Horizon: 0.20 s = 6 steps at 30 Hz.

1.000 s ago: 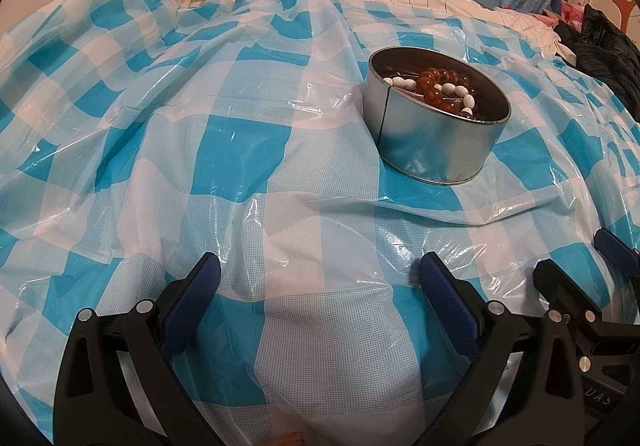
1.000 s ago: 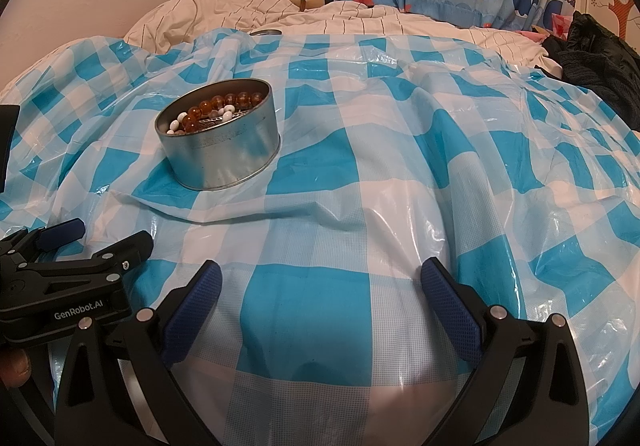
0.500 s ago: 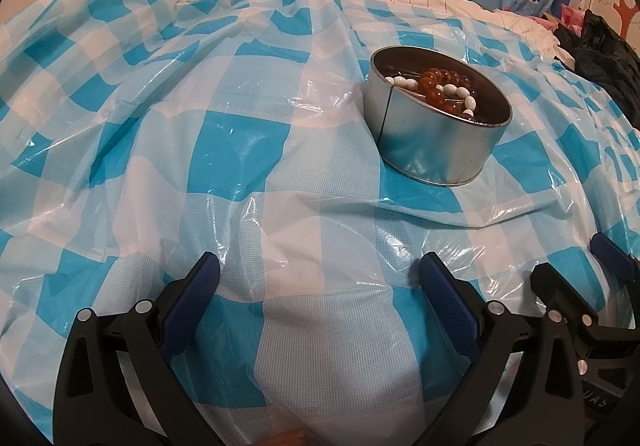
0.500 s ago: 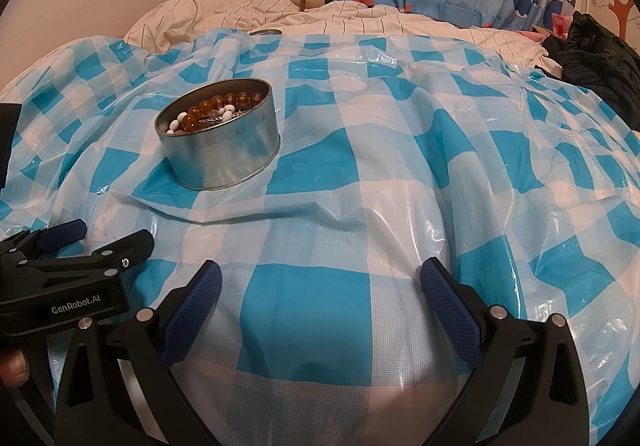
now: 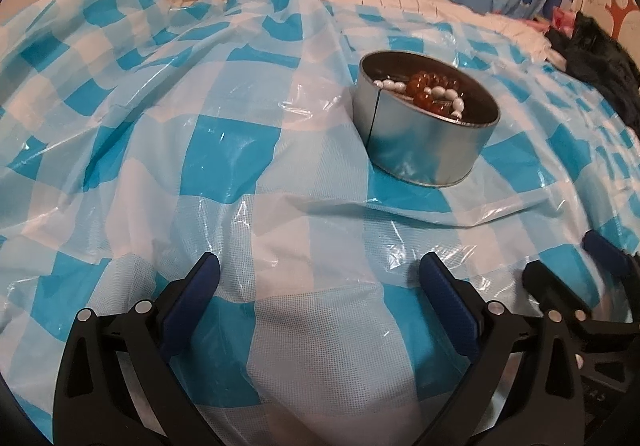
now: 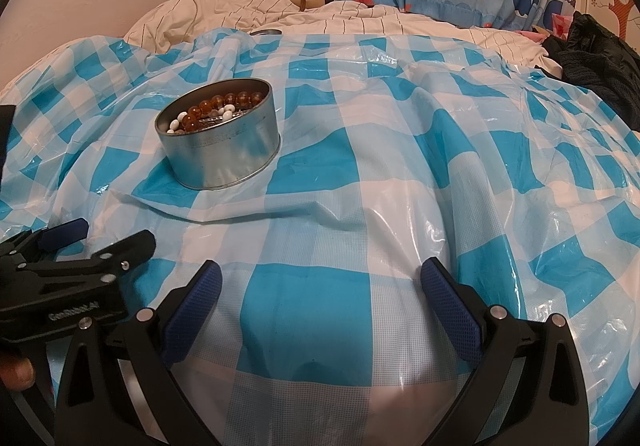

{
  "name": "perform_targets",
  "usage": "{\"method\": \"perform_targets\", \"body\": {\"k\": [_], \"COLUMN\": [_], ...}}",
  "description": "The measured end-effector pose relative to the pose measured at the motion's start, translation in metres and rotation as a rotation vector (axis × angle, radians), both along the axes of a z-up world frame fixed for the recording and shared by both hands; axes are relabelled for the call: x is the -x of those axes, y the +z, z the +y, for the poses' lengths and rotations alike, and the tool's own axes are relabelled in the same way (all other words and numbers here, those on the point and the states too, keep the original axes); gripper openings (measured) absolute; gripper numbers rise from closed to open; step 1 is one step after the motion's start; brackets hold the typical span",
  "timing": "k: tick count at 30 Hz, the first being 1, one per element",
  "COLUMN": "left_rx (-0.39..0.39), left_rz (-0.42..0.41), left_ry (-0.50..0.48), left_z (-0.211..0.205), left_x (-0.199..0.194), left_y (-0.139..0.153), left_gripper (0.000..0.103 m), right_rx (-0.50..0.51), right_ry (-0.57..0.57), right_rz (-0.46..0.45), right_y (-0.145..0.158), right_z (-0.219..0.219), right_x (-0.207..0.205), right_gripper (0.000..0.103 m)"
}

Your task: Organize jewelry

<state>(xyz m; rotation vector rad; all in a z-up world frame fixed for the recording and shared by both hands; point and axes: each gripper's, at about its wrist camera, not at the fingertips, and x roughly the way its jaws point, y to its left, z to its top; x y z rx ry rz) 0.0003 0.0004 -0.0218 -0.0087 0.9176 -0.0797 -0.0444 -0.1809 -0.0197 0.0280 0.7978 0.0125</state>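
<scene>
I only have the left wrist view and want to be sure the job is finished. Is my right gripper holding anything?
Observer: No. The right gripper is open, nothing between its fingers, only checked plastic sheet below.
Operator: Any jewelry left beyond the tin?
Observer: None shows on the sheet. A small dark round thing lies at the sheet's far edge; too small to identify.
Operator: How does the tin sit from that side?
Observer: The tin stands upright, left of the right gripper, with brown beads along its far inner wall and white beads nearer the front.
</scene>
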Motion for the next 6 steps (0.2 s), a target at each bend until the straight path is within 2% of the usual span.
{"method": "perform_targets", "body": {"k": [6], "left_rx": [-0.010], "left_rz": [0.005], "left_ry": [0.001], "left_z": [0.0000], "left_x": [-0.0013], "left_y": [0.0002], "left_gripper": [0.096], "right_rx": [0.000], "right_ry": [0.000], "right_rz": [0.000], "right_y": [0.0001], "right_z": [0.0002], "right_x": [-0.0001], "right_gripper": [0.096]}}
